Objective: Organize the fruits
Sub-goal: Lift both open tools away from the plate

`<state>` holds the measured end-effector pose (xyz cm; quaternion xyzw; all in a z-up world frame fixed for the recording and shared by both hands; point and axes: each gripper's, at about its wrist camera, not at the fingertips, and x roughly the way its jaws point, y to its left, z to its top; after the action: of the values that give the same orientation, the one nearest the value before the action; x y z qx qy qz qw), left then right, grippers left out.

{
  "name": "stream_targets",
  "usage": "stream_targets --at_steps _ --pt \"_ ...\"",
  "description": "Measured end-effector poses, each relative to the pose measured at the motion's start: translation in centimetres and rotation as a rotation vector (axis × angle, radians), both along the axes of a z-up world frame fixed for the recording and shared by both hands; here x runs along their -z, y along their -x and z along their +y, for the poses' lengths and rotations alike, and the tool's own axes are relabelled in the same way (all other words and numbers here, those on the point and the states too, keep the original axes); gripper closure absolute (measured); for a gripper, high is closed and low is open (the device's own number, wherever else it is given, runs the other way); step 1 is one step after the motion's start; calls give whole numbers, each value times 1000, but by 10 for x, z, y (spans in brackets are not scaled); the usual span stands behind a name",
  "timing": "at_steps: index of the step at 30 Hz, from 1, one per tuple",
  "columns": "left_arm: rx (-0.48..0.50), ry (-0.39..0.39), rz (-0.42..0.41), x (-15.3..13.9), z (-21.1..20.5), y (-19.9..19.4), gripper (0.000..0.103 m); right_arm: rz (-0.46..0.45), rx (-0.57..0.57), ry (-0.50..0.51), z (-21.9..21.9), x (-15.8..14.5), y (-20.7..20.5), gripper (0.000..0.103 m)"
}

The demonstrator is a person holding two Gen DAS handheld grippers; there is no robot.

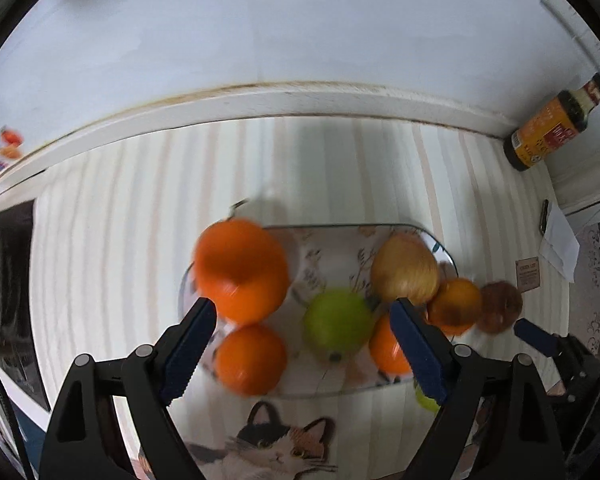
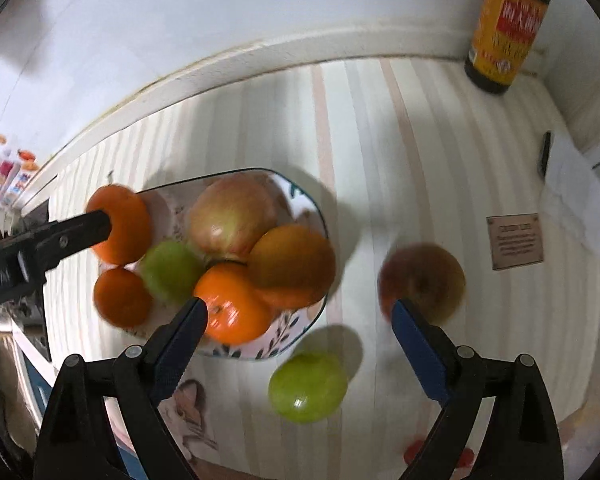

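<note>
Both claws point nearly straight down over the striped surface [image 2: 380,128], jaws spread wide, nothing between the pads. Left claw [image 1: 304,344] hangs over the plate [image 1: 332,240]; right claw [image 2: 300,316] sits off the plate's 4 o'clock edge, over bare cloth. On the plate, right wrist view: big pale apple [image 2: 232,216] at centre-back, two oranges at 9 o'clock [image 2: 120,220] and 8 o'clock [image 2: 120,296], green apple [image 2: 172,268] between them and the middle, orange [image 2: 236,304] at 6 o'clock, another orange [image 2: 296,264] at the 4 o'clock rim. All packed, touching neighbours. Off the plate: reddish apple [image 2: 424,280] on the surface at 3 o'clock, just above the right claw's right finger; second green apple [image 2: 308,388] at 5 o'clock, near the plate rim but apart from it. Sauce bottle [image 2: 504,28] stands at the surface's far right corner, at 1 o'clock. White folded cloth [image 2: 576,200] and a small brown card [image 2: 514,242] at the right edge. Cat picture [image 1: 272,440] on the cloth at 6 o'clock in the left wrist view. Motion blur on most fruit.
</note>
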<state>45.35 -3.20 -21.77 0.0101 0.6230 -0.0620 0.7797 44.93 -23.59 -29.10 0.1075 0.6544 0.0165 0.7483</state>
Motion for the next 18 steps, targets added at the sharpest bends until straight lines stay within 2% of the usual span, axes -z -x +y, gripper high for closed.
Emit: stream_targets --at_steps 3,7,18 --pt "-36 -29 -59 -12 12 25 14 -31 -19 25 9 -19 12 8" --pt "-72 -27 -115 -29 29 54 14 -83 -27 47 18 -49 34 8" --pt "-83 -62 -266 -83 50 127 14 -201 -19 95 44 -117 95 8"
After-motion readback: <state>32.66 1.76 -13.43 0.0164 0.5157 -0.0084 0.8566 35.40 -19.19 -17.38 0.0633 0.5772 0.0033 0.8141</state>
